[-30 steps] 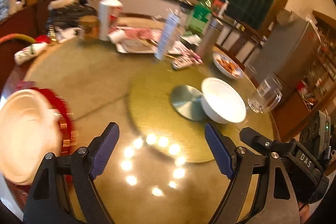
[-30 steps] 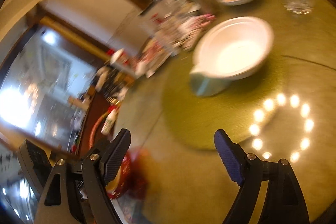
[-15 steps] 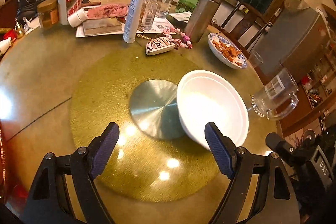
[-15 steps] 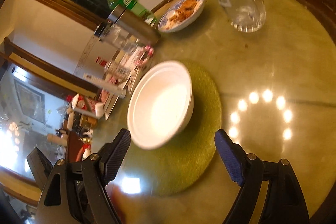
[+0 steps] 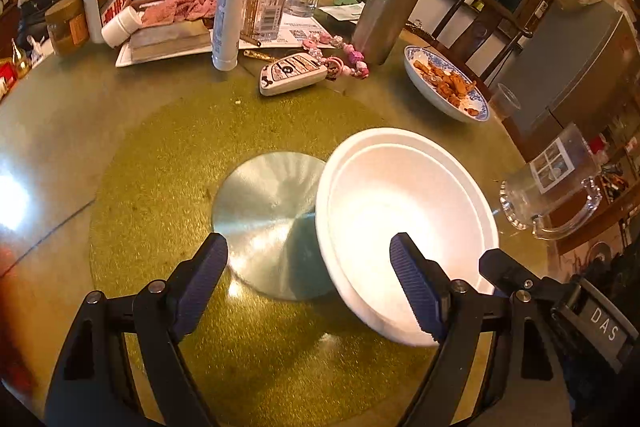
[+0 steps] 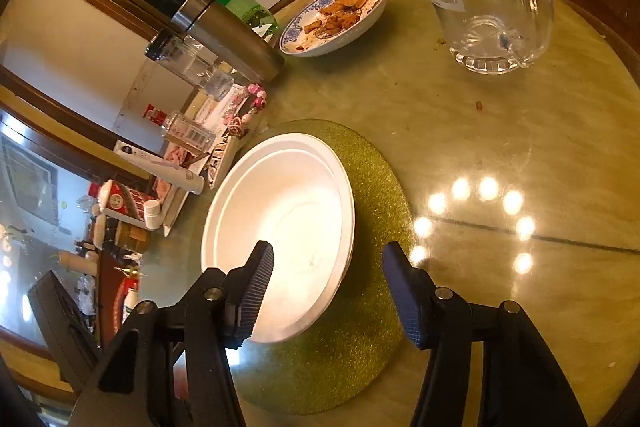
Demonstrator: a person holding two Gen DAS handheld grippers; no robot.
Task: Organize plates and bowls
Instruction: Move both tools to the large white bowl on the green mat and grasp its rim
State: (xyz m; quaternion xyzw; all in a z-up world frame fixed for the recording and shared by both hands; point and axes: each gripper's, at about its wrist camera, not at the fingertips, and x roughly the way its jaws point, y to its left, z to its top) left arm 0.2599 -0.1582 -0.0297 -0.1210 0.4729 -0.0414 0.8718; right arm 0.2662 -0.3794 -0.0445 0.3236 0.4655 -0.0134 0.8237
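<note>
**Closing on the white bowl's rim**

Straddling the near rim of the white bowl (image 6: 280,227), my right gripper (image 6: 328,291) has one pad over the bowl's inside and the other outside it above the green mat (image 6: 380,187); the jaws are closing, the rim sits between them, and the pads do not yet press on it. In the right wrist view the bowl fills the lower centre of the frame, resting on the round green mat on the glossy table (image 6: 500,131).

My left gripper (image 5: 308,283) stands wide open and holds nothing. In its view the bowl (image 5: 404,211) lies centre right, overlapping the edge of a round metal disc (image 5: 264,211) in the middle of the mat. The right-hand pad (image 5: 416,287) of this gripper shows in front of the bowl's near wall; the left-hand pad hangs over the disc's lower edge.

A blue-patterned plate of fried food (image 5: 448,87) sits at upper right, well apart from the bowl, and a clear glass mug (image 5: 552,187) stands at the right edge, near the bowl.
</note>
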